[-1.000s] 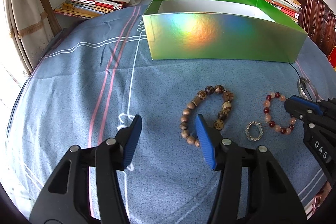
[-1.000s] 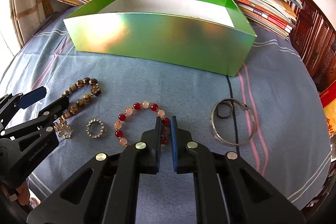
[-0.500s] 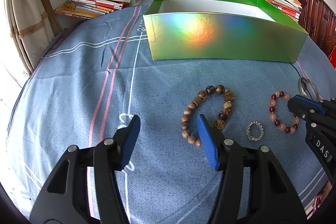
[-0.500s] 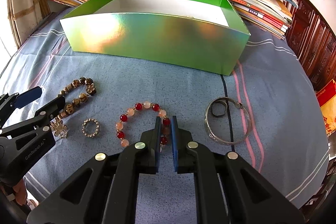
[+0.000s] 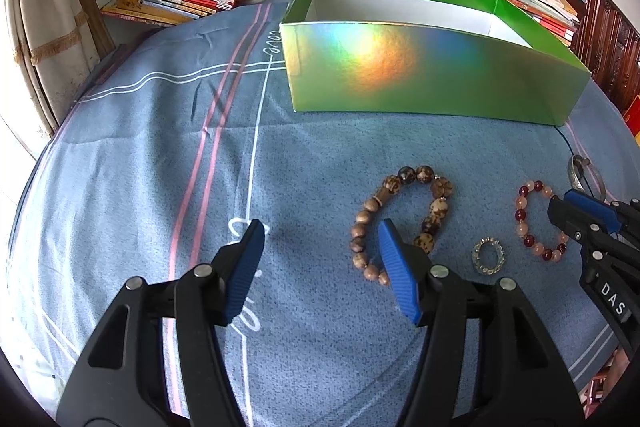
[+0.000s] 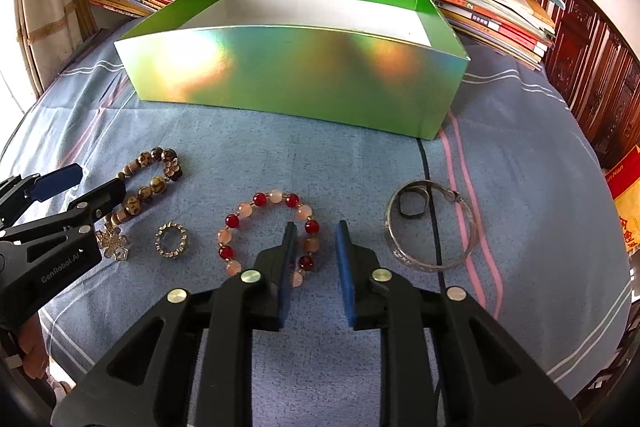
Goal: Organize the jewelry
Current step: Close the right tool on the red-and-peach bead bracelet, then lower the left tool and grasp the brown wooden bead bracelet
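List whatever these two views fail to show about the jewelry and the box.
- Green box floor: near wall blocks most of it in both views.
- Brown bead bracelet: lower end behind the left claw in the left view.
- Snowflake brooch: absent from the left view.
- Silver bangle: only a sliver in the left view, behind the right claw.

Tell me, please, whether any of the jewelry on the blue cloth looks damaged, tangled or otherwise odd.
Nothing looks damaged. One oddity: a small dark ring lies inside the silver bangle rather than apart. The brown bead bracelet is squashed into a kinked loop.
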`<action>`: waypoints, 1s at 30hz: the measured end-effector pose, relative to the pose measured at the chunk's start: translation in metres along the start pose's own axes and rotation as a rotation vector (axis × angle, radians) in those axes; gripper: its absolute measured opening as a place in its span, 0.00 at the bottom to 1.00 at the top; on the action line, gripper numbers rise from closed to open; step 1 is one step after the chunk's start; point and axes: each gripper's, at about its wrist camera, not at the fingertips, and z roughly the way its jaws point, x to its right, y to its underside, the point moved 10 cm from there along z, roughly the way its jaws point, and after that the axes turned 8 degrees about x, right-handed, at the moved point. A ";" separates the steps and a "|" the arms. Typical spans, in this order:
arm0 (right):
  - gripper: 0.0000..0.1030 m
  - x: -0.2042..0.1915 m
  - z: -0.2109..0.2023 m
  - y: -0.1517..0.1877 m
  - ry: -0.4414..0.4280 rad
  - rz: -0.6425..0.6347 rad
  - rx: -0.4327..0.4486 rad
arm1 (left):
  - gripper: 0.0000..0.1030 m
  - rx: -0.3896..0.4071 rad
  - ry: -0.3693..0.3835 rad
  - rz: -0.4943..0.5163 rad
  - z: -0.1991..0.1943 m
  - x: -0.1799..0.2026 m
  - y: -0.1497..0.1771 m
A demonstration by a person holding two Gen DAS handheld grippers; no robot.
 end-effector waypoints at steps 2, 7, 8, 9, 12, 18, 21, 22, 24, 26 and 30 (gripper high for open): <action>0.21 0.002 -0.001 0.000 -0.003 0.004 0.000 | 0.57 0.002 -0.006 0.003 -0.001 0.001 -0.001; 0.22 0.005 -0.002 0.001 -0.005 0.016 0.001 | 0.57 0.009 -0.009 0.014 -0.003 0.004 -0.003; 0.23 0.005 -0.002 0.002 -0.005 0.019 0.001 | 0.57 0.008 -0.009 0.017 -0.004 0.005 -0.003; 0.24 0.006 -0.002 0.002 -0.005 0.019 0.001 | 0.57 0.007 -0.010 0.020 -0.003 0.006 -0.002; 0.25 0.006 -0.003 0.001 -0.011 0.026 0.005 | 0.57 0.005 -0.009 0.021 -0.003 0.006 -0.002; 0.27 -0.001 -0.014 -0.005 -0.044 0.016 0.029 | 0.57 0.014 -0.029 -0.018 -0.005 -0.013 -0.008; 0.29 -0.008 -0.014 -0.005 -0.067 0.006 0.025 | 0.57 0.008 -0.044 -0.044 -0.003 -0.026 -0.009; 0.29 -0.011 -0.014 -0.004 -0.073 0.001 0.023 | 0.57 0.006 -0.046 -0.049 -0.002 -0.028 -0.009; 0.29 -0.019 -0.013 -0.003 -0.088 -0.018 0.017 | 0.57 0.002 -0.046 -0.055 0.000 -0.031 -0.010; 0.29 -0.026 -0.012 -0.002 -0.102 -0.029 0.011 | 0.57 0.001 -0.043 -0.052 0.001 -0.030 -0.010; 0.33 -0.034 -0.009 0.002 -0.115 -0.050 0.001 | 0.57 -0.006 -0.032 -0.038 0.006 -0.022 -0.010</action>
